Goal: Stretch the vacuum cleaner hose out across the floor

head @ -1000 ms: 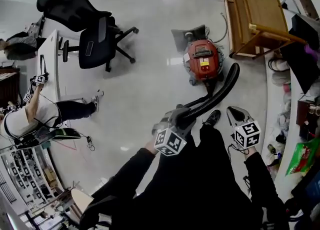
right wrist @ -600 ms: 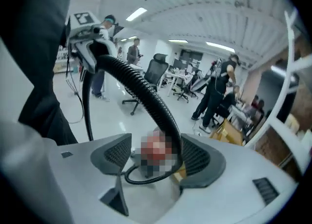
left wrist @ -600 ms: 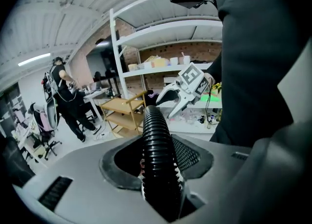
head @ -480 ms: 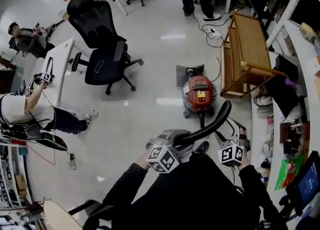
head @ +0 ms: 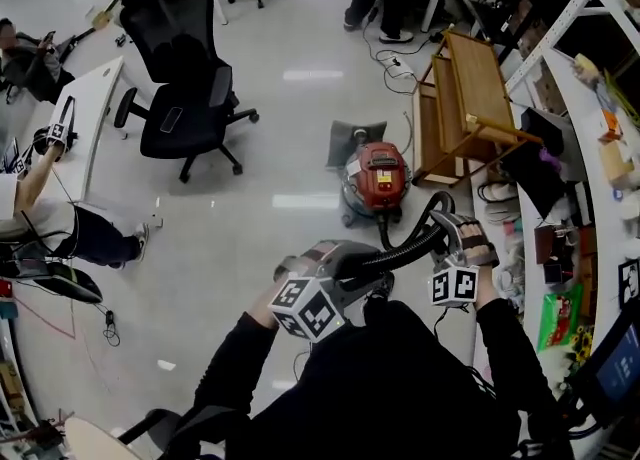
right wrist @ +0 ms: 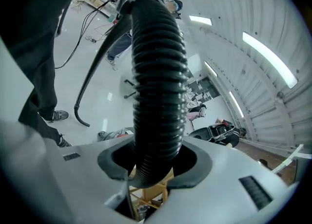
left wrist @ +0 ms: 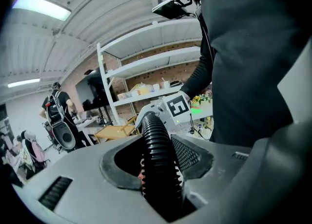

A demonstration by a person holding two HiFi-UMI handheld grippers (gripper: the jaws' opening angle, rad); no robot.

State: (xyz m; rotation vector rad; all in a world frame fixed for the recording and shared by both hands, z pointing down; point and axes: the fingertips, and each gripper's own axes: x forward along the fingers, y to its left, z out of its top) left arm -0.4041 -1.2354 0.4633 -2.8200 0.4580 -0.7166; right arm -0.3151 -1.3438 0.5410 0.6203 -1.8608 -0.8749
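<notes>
A person in dark clothing is seen from above, standing on a pale, glossy floor [head: 270, 198], with a gripper held in each hand. A black corrugated vacuum cleaner hose [head: 400, 253] is held up off the floor between the two grippers. From the right-hand one it curves down to a red canister vacuum cleaner [head: 378, 180], which stands just ahead beside a wooden stand [head: 465, 98]. The left gripper [head: 352, 263] is clamped on the hose at about half opening, and in its own view the ribbed tube is seen pinched between the fingers [left wrist: 192, 157]. A second ago the right gripper [head: 452, 233] was shown closed, empty and apart from the hose. Its fingers have since been opened wide and have just been closing. In its own view the hose [right wrist: 158, 96] now fills the gap between them and appears to be gripped at about half opening. Both grippers have also been raised, so the vacuum cleaner now looks farther below. The hose is thus judged to be secured at two points, ready for pulling. The stretch down to the canister is still bowed and slack, so the laying out across the floor is judged hardly begun.
</notes>
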